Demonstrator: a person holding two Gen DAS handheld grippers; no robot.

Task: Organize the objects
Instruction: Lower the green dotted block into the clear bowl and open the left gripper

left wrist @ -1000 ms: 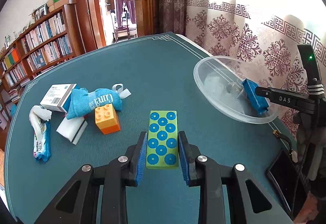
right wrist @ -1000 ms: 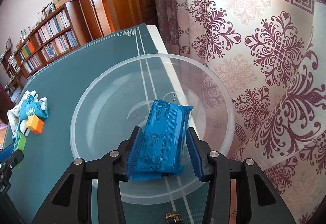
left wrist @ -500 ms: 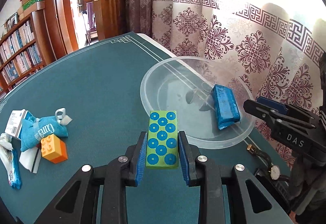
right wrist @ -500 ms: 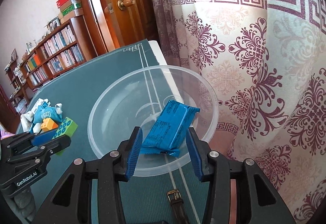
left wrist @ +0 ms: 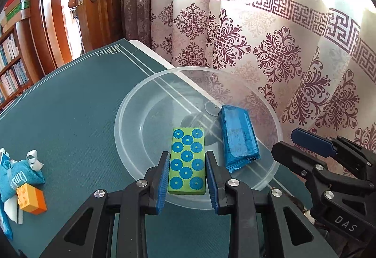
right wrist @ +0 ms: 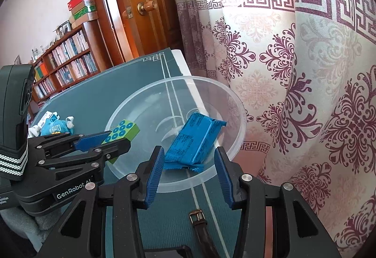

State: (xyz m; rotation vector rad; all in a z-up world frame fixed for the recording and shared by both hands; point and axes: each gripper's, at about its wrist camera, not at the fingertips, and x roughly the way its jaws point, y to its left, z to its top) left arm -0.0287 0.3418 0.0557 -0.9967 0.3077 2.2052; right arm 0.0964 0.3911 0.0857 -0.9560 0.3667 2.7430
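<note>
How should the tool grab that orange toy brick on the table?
Pinch the orange brick across its two flat side faces, coming from above. Its studded top faces up, so the smooth sides give the pads something flat. The blue pouch touches its far side, so approach from the nearer, open side.

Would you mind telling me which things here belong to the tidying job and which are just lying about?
Job in hand:
- green block, held in left gripper over bowl
- blue packet, already in bowl
- orange brick, blue pouch, still on table
- right gripper, open and empty

Lying about:
- watch strap
- curtain
- bookshelf
- door
</note>
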